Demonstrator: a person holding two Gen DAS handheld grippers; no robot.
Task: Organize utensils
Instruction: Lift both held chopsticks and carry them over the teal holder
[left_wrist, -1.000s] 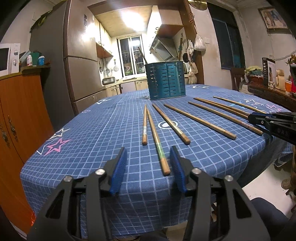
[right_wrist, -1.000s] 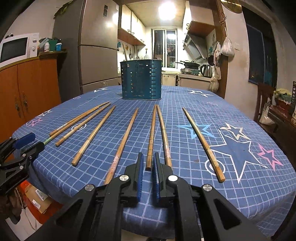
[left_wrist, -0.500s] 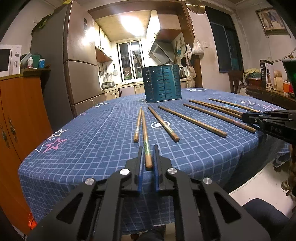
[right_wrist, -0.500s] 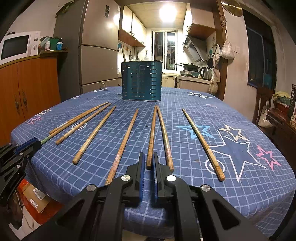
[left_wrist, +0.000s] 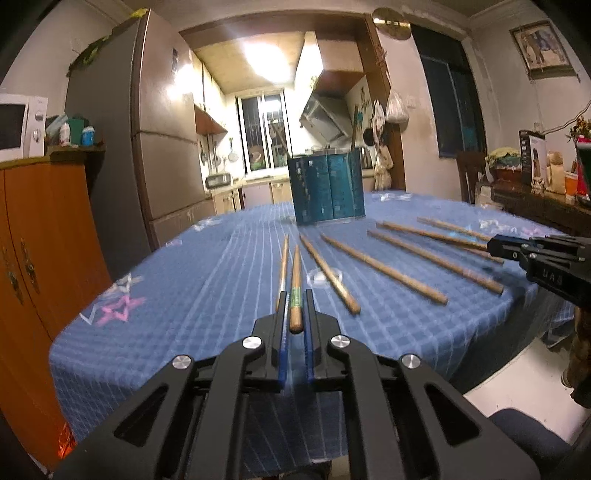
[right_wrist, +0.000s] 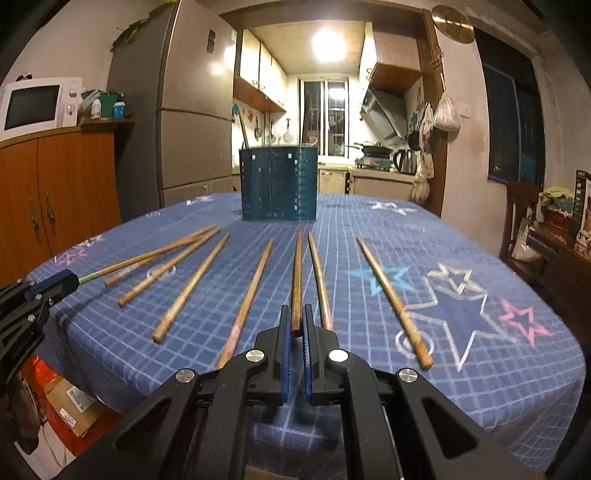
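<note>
My grippers (left_wrist: 295, 325) were matt black plastic with blue ribbed pads and shiny metal screws. The chopsticks (right_wrist: 192, 286) at twelve o'clock looked like smooth bare wood, one banded in green (left_wrist: 295, 295). Beneath them lay a blue checked cloth (right_wrist: 461, 369), soft and matt. The holder (right_wrist: 279, 182) behind looked like teal perforated plastic, faintly glossy.

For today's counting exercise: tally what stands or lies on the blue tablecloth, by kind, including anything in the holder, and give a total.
Chopsticks: 9 (8 laid out, 1 standing in the holder)
Holder: 1
Total: 10
</note>
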